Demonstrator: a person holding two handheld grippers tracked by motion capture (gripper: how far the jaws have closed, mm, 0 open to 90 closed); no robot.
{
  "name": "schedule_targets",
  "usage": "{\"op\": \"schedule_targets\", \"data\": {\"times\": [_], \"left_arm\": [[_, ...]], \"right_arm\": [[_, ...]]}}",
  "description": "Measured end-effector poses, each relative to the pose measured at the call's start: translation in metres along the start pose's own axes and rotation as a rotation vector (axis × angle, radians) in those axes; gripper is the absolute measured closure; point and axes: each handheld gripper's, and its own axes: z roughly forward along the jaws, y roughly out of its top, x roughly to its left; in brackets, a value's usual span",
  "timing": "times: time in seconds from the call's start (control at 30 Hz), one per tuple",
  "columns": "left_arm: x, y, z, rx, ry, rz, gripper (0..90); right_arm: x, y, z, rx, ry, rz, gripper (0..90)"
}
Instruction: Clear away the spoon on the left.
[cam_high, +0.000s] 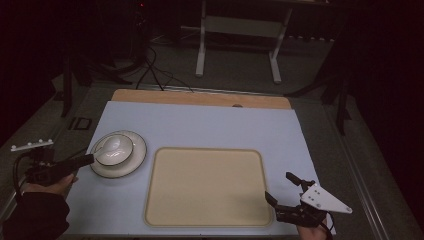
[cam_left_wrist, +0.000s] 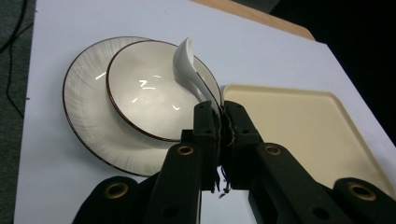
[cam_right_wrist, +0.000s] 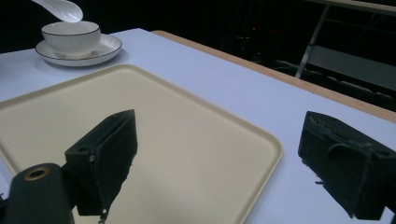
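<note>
A white bowl (cam_high: 114, 149) with a dark rim sits on a white plate (cam_high: 134, 160) at the table's left. My left gripper (cam_left_wrist: 220, 112) is shut on the handle of a white spoon (cam_left_wrist: 187, 65), which hangs over the bowl (cam_left_wrist: 149, 91). The spoon (cam_right_wrist: 60, 8) is lifted above the bowl (cam_right_wrist: 70, 36) in the right gripper view. A cream tray (cam_high: 207, 186) lies in the middle, nothing on it. My right gripper (cam_high: 282, 187) stands open at the tray's near right corner, its jaws wide apart over the tray edge (cam_right_wrist: 261, 140).
A pale blue mat (cam_high: 210, 125) covers the table, with a wooden strip (cam_high: 200, 97) along its far edge. Beyond the table stand a white frame (cam_high: 237, 30) and cables (cam_high: 150, 70) on the dark floor.
</note>
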Motion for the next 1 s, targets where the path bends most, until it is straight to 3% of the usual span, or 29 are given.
{"op": "schedule_targets", "data": {"times": [0.47,0.6,0.67,0.8,1.0], "left_arm": [[-0.023,-0.001,-0.004,-0.032,-0.014,0.026,85.7],[-0.038,0.001,-0.008,-0.057,-0.02,0.053,85.6],[-0.038,0.001,-0.008,-0.057,-0.02,0.053,85.7],[-0.056,0.001,-0.012,-0.082,-0.017,0.081,85.7],[-0.077,-0.001,-0.007,-0.094,-0.022,0.099,85.7]], "right_arm": [[0.0,0.0,0.001,-0.003,0.002,0.003,11.9],[-0.001,0.0,0.002,-0.001,-0.001,0.005,11.8],[-0.001,0.0,0.002,-0.001,0.0,0.006,11.8],[-0.001,0.0,0.002,-0.001,-0.001,0.008,11.8],[-0.001,0.0,0.001,-0.005,0.0,0.011,11.9]]}}
